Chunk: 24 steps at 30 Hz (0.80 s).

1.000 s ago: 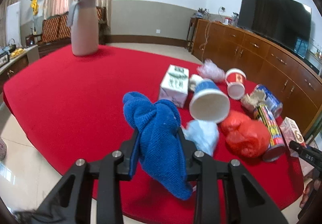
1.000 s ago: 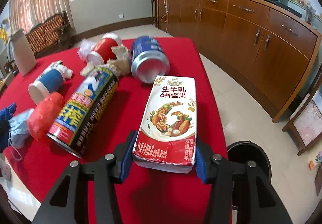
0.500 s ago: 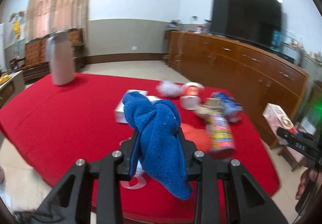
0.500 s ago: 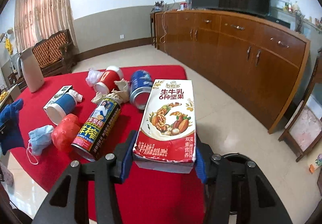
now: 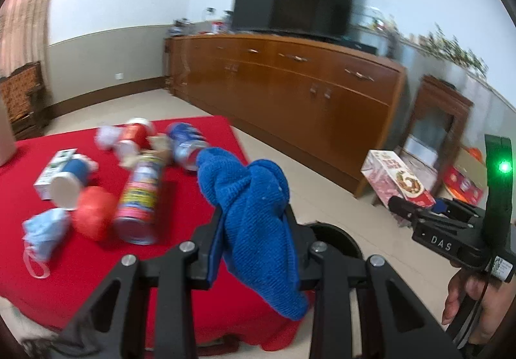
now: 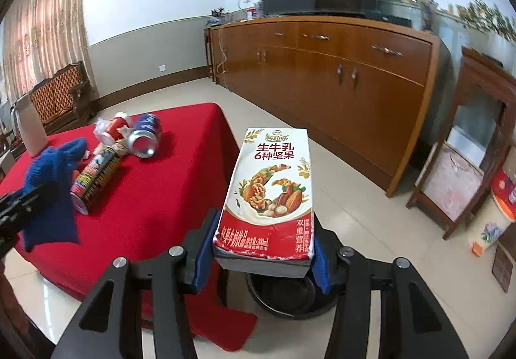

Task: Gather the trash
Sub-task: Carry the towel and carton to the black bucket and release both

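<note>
Tongs on the left point(image 5: 254, 249) are clamped on a bunched blue knitted cloth point(image 5: 258, 214), which hangs out above and below the pads. Right tongs point(image 6: 262, 257) pinch a red-and-white rectangular milk carton printed with nuts point(image 6: 271, 194) by its near end, holding it over a round black bin point(image 6: 283, 294) that stands on the tiled floor just beside the bench point(image 6: 154, 197) with its red cover. Farther out on that cover lie a red-and-yellow spray can point(image 5: 142, 194), a blue drink can point(image 5: 185, 146), a crumpled red bag point(image 5: 92, 214), a pale blue face mask point(image 5: 45, 230) and a blue-and-white paper cup point(image 5: 69, 181), close together.
</note>
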{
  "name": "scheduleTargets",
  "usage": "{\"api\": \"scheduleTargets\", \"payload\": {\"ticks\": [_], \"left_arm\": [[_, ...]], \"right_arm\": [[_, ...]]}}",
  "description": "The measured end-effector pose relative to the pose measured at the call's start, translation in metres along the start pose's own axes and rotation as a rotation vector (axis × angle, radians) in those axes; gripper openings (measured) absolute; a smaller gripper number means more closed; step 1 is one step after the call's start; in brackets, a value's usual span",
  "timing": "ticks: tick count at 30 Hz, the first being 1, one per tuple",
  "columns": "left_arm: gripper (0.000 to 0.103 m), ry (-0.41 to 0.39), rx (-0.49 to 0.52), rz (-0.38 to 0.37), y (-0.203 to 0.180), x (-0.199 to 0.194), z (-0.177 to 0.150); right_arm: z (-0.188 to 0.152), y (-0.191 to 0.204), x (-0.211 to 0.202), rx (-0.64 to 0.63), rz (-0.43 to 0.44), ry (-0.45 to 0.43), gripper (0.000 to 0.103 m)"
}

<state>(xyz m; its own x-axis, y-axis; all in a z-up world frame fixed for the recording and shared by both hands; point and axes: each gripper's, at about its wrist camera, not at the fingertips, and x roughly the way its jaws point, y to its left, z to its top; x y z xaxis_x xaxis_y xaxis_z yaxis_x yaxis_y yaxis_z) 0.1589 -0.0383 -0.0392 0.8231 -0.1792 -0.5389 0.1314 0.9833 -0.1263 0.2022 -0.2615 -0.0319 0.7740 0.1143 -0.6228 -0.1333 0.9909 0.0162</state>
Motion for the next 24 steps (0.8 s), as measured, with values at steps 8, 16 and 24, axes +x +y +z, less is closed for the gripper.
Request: {"api": "scheduleTargets", "payload": {"ticks": [8, 16, 24], "left_arm": [[0.034, 0.079, 0.047, -0.076, -0.076, 0.031, -0.012], [0.034, 0.175, 0.061, -0.098, -0.120, 0.082, -0.026], [0.035, 0.284, 0.045, -0.082, -0.135, 0.138, -0.047]], "right_arm": [[-0.025, -0.060, 0.003, -0.021, 0.016, 0.053, 0.053], [-0.046, -0.103, 0.031, -0.078, 0.045, 0.107, 0.053], [-0.065, -0.120, 0.097, -0.118, 0.140, 0.214, 0.053]]}}
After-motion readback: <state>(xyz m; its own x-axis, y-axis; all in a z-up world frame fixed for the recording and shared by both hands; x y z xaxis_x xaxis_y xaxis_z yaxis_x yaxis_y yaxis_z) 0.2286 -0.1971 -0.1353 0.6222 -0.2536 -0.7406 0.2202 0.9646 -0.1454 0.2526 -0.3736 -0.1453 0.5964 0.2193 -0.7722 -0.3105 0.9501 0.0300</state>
